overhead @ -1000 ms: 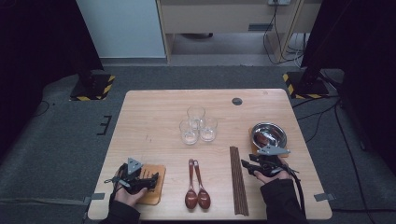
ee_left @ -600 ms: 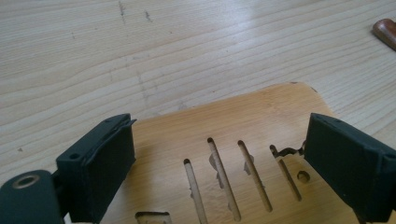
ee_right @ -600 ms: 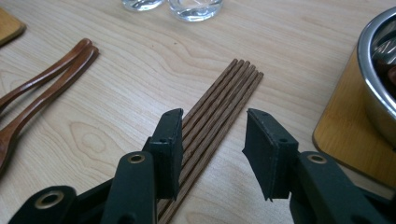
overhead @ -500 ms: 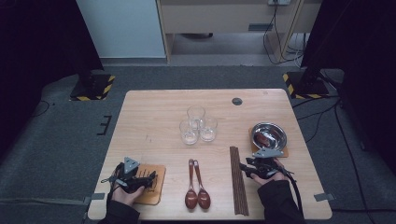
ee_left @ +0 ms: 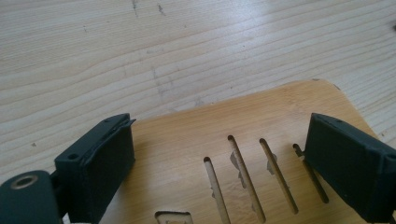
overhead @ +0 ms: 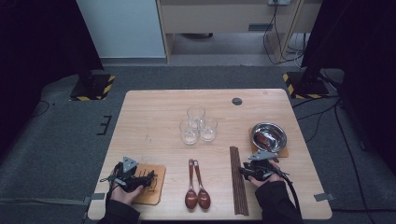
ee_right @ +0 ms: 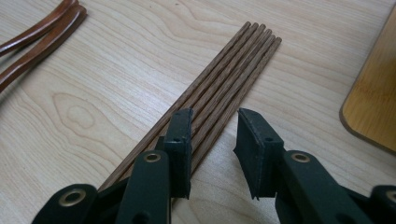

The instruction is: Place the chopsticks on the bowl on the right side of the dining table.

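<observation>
My right gripper [overhead: 246,171] [ee_right: 215,116] lies low over a bundle of several dark wooden chopsticks [overhead: 241,196] [ee_right: 233,65] at the table's front right. Its jaws have just been closing and stand a narrow gap apart. The rightmost sticks run between them and the pads are not seen pressing. My left gripper [overhead: 147,178] [ee_left: 219,154] is open wide over a slotted wooden coaster [overhead: 152,189] [ee_left: 243,135] at the front left, with the coaster's top lying between its fingers.
Two brown wooden spoons [overhead: 196,186] [ee_right: 42,30] lie side by side between the hands. Three glasses [overhead: 198,123] stand mid-table. A steel bowl [overhead: 268,135] sits on another wooden coaster [overhead: 281,152] at the right. A dark round spot [overhead: 237,101] marks the light wooden table [overhead: 154,121].
My right hand has edged left, bringing its gripper onto the chopsticks. The left hand and its gripper have stayed where they were.
</observation>
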A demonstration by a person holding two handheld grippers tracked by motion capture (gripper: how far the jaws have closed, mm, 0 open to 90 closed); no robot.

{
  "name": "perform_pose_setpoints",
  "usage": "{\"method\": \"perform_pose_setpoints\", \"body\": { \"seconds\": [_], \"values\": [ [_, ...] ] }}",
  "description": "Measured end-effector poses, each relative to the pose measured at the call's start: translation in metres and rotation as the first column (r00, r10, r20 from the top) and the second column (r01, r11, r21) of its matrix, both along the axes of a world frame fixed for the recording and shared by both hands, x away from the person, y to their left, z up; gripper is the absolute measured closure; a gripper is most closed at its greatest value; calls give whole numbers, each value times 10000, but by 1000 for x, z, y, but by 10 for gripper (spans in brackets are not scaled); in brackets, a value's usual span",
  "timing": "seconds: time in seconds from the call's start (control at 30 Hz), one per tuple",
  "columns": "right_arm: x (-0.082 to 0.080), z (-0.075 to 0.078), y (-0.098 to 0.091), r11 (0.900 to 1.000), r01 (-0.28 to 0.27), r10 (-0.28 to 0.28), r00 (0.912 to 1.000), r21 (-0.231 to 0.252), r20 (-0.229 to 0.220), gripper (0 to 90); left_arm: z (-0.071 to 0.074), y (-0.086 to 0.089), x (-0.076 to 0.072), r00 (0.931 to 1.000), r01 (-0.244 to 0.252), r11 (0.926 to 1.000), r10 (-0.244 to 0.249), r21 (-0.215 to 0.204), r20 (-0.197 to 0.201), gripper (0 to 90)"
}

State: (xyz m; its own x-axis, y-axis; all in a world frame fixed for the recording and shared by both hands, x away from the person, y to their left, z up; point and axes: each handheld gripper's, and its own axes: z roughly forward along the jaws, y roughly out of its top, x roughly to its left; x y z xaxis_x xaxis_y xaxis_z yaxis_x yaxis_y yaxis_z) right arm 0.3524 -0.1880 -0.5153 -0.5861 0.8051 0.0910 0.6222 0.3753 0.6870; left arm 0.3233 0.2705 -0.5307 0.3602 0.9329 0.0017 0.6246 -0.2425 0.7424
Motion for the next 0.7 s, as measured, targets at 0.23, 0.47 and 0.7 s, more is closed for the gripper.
{"method": "perform_pose_setpoints", "body": {
  "seconds": [0.23, 0.47, 0.7],
  "values": [
    [1, -2, -2, 10000, 9, -10, 9999, -66, -122, 689, 0, 0, 0, 10000, -31, 10000, 31, 39, 10, 67],
    [0, -5, 0, 9999, -42, 40, 9998, -102, -202, 711, -1, 0, 0, 10000, -82, 10000, 82, 13, 18, 61],
    [1, -6, -2, 9999, 29, -33, 9995, -134, -324, 757, -1, 0, 0, 10000, -95, 10000, 95, 21, 10, 59]
  ]
}}
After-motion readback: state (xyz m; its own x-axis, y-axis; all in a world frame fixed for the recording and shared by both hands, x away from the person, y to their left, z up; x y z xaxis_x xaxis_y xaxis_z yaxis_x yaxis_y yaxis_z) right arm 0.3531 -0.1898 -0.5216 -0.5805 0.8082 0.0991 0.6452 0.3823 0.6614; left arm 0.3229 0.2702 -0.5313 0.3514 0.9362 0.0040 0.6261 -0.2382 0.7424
